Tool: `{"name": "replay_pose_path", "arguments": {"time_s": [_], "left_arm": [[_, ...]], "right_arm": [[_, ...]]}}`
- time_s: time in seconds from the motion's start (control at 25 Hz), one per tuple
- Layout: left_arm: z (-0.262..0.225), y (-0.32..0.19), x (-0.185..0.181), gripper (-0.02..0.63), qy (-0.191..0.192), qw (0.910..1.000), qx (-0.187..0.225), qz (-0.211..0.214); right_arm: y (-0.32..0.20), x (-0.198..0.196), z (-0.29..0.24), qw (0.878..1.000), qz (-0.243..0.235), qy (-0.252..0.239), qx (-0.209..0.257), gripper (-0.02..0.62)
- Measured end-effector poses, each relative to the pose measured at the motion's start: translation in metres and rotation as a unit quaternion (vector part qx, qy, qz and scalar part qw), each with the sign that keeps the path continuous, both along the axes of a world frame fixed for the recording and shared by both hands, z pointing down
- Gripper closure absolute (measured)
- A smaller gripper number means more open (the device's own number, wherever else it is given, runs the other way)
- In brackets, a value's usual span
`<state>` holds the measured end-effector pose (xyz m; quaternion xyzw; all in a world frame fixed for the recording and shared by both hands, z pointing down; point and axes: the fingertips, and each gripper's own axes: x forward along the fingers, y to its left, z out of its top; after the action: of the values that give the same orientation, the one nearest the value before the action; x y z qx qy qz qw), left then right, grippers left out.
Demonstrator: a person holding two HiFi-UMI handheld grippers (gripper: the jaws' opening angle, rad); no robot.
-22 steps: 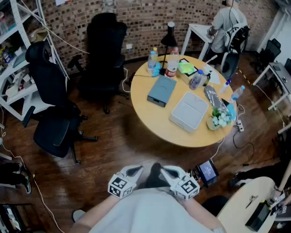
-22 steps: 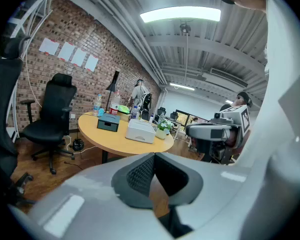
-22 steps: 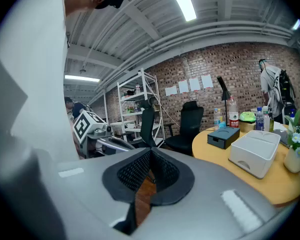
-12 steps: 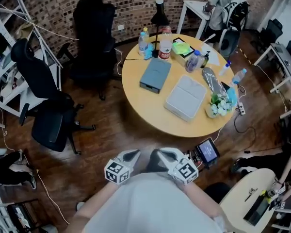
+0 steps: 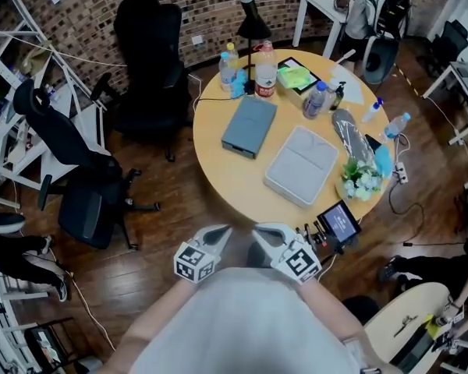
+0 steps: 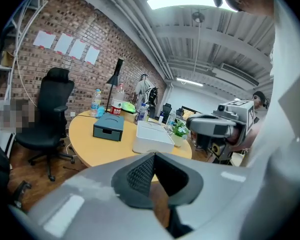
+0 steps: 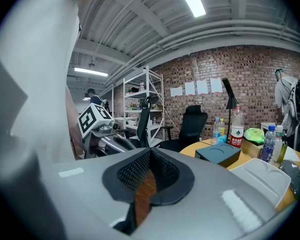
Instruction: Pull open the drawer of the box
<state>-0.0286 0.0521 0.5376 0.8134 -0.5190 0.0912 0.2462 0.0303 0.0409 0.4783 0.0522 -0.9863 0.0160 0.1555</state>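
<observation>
The blue-grey box (image 5: pixel 249 125) lies on the round yellow table (image 5: pixel 218 174), with its drawer front facing the table's near-left edge. In the left gripper view the box (image 6: pixel 109 126) shows a slot handle on its closed drawer. Both grippers hang close to my body, well short of the table. My left gripper (image 5: pixel 219 234) is shut with nothing in it, and its pads meet at the tip (image 6: pixel 154 156). My right gripper (image 5: pixel 264 231) is likewise shut and empty (image 7: pixel 149 154). The right gripper view has the box (image 7: pixel 217 153) off to the right.
A white flat case (image 5: pixel 302 165) lies beside the box. Bottles (image 5: pixel 264 70), a black lamp (image 5: pixel 252 23), a plant (image 5: pixel 361 181) and a tablet crowd the table's far side. Two black office chairs (image 5: pixel 90 179) stand left of it. A small screen (image 5: pixel 339 226) sits by the near edge.
The head view has shifted, so the table sits a little lower and nearer in the frame. Both grippers stay shut at my waist.
</observation>
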Motion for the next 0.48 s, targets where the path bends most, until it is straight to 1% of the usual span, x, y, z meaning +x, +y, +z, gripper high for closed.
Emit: {"name": "replay_pose_path", "arguments": {"time_s": [0.16,0.28,0.48], "left_arm": [[0.008,-0.025,-0.009,0.6,-0.023,0.9997,-0.012,-0.002],[0.009,-0.044,-0.016,0.6,-0.038,0.9992,-0.011,-0.004],[0.01,-0.051,-0.031,0.6,-0.063,0.9977,-0.021,-0.014]], "right_arm": [[-0.013,-0.01,0.003,1.0,-0.026,0.004,-0.015,0.589],[-0.02,-0.013,0.01,0.999,-0.045,0.007,-0.02,0.589],[-0.026,-0.017,0.011,0.997,-0.071,0.009,-0.033,0.589]]}}
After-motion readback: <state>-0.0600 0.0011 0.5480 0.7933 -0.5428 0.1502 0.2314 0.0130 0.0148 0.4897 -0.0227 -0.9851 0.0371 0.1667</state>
